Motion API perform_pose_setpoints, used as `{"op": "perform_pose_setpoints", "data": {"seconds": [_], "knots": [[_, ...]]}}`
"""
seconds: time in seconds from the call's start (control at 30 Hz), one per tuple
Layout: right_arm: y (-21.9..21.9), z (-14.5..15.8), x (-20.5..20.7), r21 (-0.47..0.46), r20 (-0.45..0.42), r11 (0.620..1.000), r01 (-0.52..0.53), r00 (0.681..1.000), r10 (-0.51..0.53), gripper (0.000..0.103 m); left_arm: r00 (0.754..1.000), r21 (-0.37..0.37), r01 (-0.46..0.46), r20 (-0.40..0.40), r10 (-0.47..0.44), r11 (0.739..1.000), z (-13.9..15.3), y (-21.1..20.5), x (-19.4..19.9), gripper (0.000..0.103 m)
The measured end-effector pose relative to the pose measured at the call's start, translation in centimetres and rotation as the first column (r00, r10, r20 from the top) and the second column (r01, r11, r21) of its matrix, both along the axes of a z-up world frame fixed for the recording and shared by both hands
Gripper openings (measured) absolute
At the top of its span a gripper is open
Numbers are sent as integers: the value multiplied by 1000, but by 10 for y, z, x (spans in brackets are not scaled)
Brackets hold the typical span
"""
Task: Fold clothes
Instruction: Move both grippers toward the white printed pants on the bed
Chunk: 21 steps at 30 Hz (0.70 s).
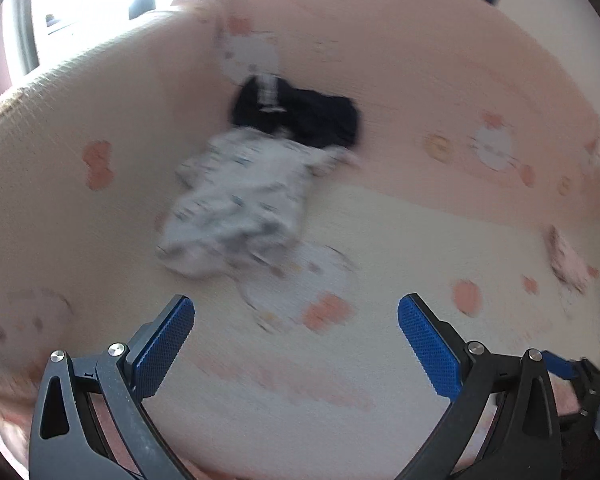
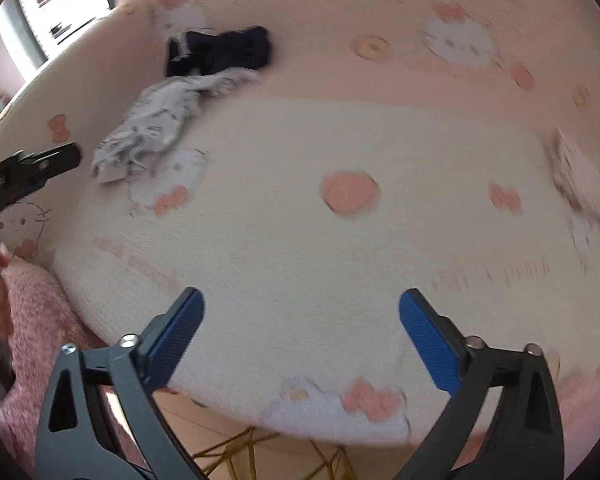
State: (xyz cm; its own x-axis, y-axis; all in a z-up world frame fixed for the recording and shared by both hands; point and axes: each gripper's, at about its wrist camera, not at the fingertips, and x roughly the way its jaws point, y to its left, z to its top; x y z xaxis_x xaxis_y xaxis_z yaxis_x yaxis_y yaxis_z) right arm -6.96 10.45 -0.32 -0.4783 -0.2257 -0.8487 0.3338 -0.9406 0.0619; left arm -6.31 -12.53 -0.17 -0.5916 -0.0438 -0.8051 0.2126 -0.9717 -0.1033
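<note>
Crumpled white garment [image 1: 236, 204] lengthwise toward dark garment [image 1: 300, 114], touching it; left gripper [image 1: 296, 316] and right gripper [image 2: 302, 308] wide open, empty

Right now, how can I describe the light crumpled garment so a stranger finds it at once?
On the pink cartoon-cat bedspread, look toward the far left. The white printed garment lies crumpled there, touching a dark navy garment beyond it; it is the pale one.

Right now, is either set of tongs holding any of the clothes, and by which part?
Nothing is held. The left tongs and right tongs are both open above the blanket, clear of the white patterned garment and the dark garment.
</note>
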Motion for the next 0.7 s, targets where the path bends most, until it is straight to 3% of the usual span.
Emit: {"op": "perform_pose_setpoints", "data": {"seconds": [0.2, 0.33, 0.53, 0.7], "knots": [[-60, -4, -32, -24, 20, 991, -132, 991, 133, 94, 987, -15, -82, 134, 84, 996, -42, -68, -51, 103], [-120, -16, -65, 21, 14, 977, -211, 977, 211, 94, 967, -19, -158, 201, 159, 987, -72, -95, -61, 103], [-161, -51, -103, 24, 83, 969, -247, 966, 245, 94, 957, -29, -146, 249, 149, 989, -106, -101, -66, 101], [-174, -67, -123, -8, 115, 973, -232, 966, 231, 94, 960, 26, -177, 223, 167, 984, -108, -115, -71, 99]]}}
